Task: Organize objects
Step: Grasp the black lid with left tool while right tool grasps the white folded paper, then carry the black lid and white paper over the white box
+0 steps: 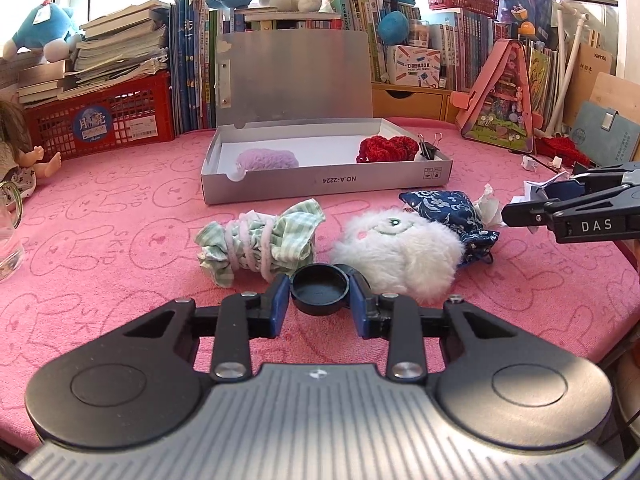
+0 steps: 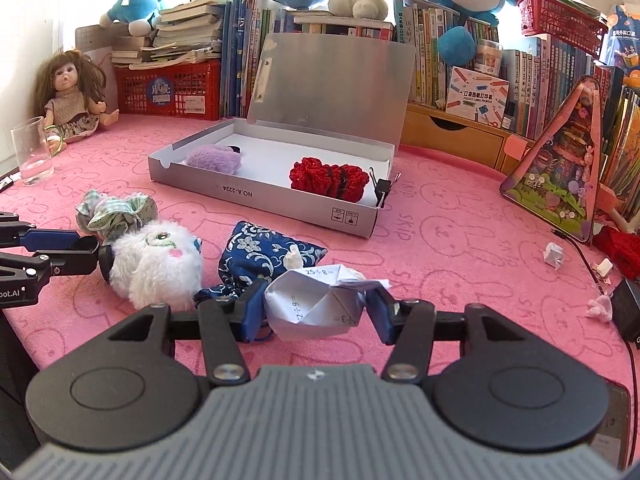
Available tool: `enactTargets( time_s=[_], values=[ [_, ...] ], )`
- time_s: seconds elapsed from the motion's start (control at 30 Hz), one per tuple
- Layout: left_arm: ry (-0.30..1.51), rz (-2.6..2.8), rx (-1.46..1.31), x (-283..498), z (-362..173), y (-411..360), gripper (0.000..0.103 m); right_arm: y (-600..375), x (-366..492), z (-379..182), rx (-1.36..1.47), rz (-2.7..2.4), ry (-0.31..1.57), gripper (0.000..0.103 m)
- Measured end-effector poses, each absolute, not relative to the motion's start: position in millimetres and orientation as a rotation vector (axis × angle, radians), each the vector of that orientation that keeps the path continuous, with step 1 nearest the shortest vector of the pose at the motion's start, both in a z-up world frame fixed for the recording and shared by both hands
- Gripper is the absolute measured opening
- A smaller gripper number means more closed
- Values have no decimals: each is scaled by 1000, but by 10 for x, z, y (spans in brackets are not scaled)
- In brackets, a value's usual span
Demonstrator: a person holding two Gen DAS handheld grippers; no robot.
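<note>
Gripping a round black cap [image 1: 319, 288] in my left claw [image 1: 320, 294] and a folded paper fortune-teller [image 2: 316, 304] in my right claw [image 2: 316, 312], both held just above the pink tabletop [image 1: 120, 240], I judge the best move is to keep each squeeze light and carry them level over the fluffy white toy [image 1: 396, 252] and blue floral pouch [image 2: 264, 256]. Farther back sits the open grey box [image 2: 264, 200], its long axis left to right, lid up at the rear, the middle free between the purple puff [image 2: 214, 158] and red knit piece [image 2: 328, 178].
</note>
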State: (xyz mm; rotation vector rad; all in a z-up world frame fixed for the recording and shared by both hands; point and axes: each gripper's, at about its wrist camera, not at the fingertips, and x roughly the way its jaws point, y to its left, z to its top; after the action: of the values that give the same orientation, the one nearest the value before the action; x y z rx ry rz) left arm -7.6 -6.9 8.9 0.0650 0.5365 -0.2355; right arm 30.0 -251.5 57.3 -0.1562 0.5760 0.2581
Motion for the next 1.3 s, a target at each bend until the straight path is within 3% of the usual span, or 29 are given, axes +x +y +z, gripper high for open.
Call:
enactTargets(
  time_s=[1.3],
  values=[
    [510, -205, 28, 309, 356, -183, 38, -2291, 397, 723, -4, 313, 515, 58]
  ],
)
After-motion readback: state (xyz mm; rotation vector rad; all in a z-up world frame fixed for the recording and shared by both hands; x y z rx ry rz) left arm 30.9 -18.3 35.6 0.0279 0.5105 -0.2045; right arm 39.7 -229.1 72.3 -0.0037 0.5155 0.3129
